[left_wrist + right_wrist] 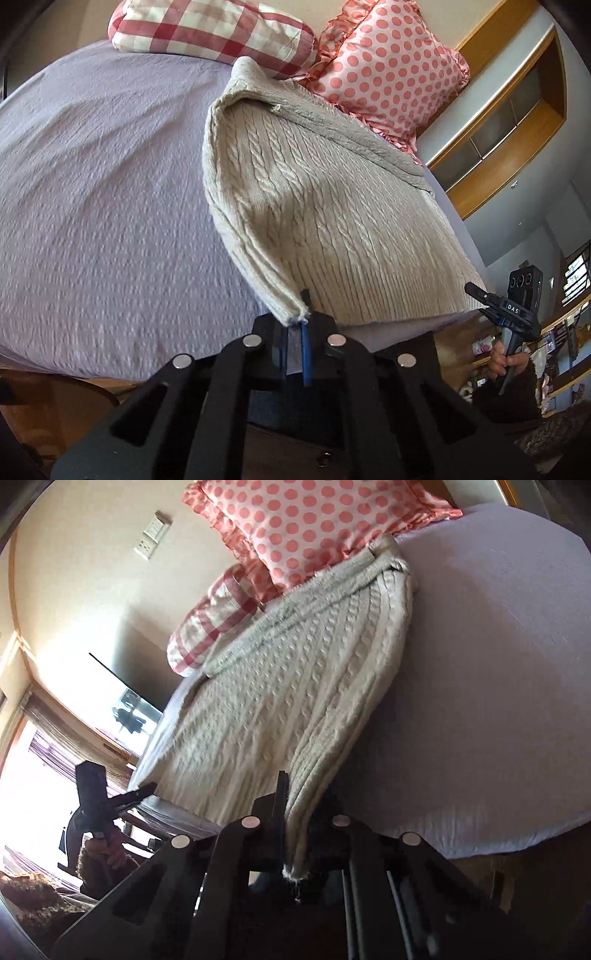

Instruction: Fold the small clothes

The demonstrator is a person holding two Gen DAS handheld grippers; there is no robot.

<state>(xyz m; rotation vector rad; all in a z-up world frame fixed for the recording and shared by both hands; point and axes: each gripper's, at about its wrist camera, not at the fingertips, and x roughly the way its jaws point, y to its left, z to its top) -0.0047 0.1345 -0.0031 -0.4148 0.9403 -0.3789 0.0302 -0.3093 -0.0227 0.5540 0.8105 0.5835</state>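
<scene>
1. The cream cable-knit sweater lies on the lilac bed sheet, its far end reaching the polka-dot pillow and close to the checked pillow. Its near hem hangs toward the edge of the bed.

2. The left tool is closed down on 1 near corner of the hem; the knit edge sits pinched between its fingers.

3. The right tool is likewise clamped on the other near corner, with a bunched strip of knit running through its jaws and a frayed end showing below.

4. The step in hand looks like the lengthwise fold: both bottom corners are gripped, and the body of the sweater is not yet doubled over.

5. The next move likely calls for lifting both corners together, level, and carrying them toward the pillows so the hem lands on the upper part.

6. Uneven height between the 2 tools could skew the fold, and the thick knit may sag in the middle.
</scene>
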